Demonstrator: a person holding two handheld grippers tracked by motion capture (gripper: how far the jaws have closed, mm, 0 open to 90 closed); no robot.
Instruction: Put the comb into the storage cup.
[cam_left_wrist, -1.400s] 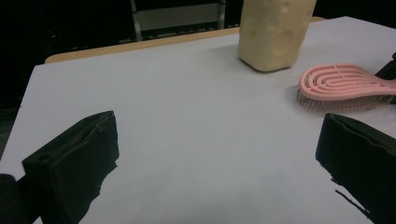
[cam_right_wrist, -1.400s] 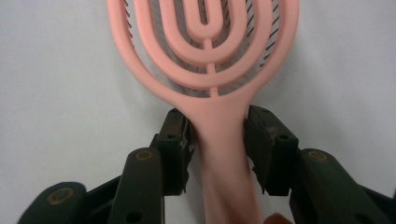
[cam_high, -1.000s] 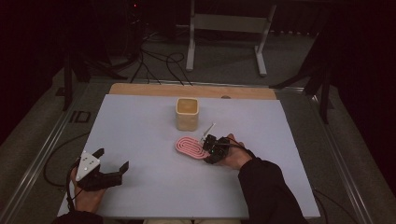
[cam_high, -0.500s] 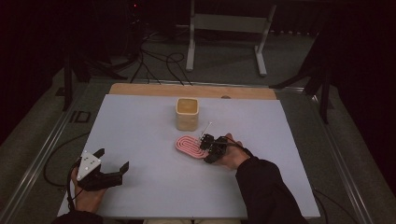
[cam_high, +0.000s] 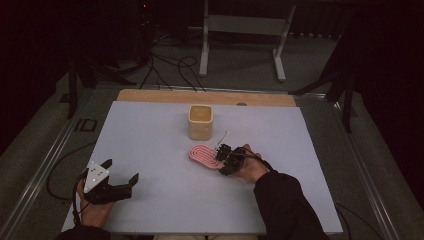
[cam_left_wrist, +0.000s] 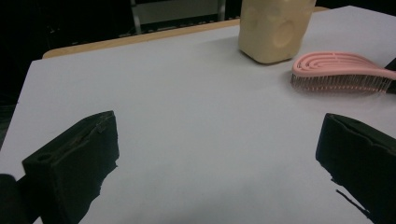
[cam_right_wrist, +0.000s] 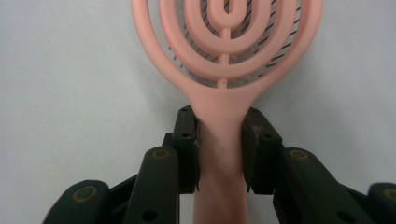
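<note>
High view: the pink hairbrush (cam_high: 205, 156) is lying flat on the white table (cam_high: 150, 140), just in front of the cream holder (cam_high: 200, 121) and apart from it. The right gripper (cam_high: 223, 159) is sitting at the handle end of the brush, while the left gripper (cam_high: 120, 176) is resting near the table's front left, well apart from the brush, with its jaws spread wide and nothing between them.

Left gripper view: the brush is resting bristles-down beside the cream holder. Any lift should be starting straight up so the bristles are not dragging across the surface.

Right gripper view: the jaws have just been closing and are now standing narrow on either side of the pink handle just below the brush head, with the pads (cam_right_wrist: 187, 140) appearing to touch it. To be doing this step well, the operator should be keeping the handle centred between the pads, squeezing until the grip is firm, and holding the wrist level so the brush is not twisting as it leaves the table
</note>
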